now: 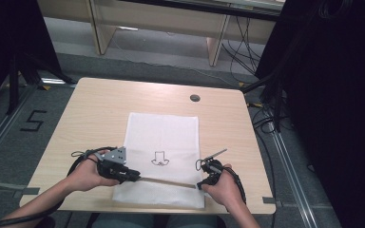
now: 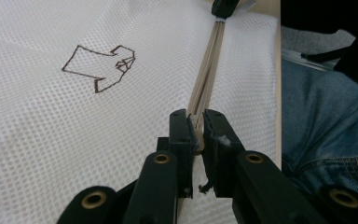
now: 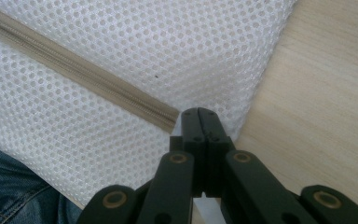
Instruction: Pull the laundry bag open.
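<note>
white mesh zippered laundry bag lies flat on light wooden desk, centred, reaching near edge. beige zipper runs across bag parallel to that edge. left gripper at zipper's left end, fingers clenched on small pale zipper pull. right gripper at zipper's right end near bag's right side, fingers pressed fully together, pinching mesh at zipper end. small brown shirt outline printed mid-bag.

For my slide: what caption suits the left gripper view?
Left gripper pinching the beige zipper of a white mesh bag.
</note>
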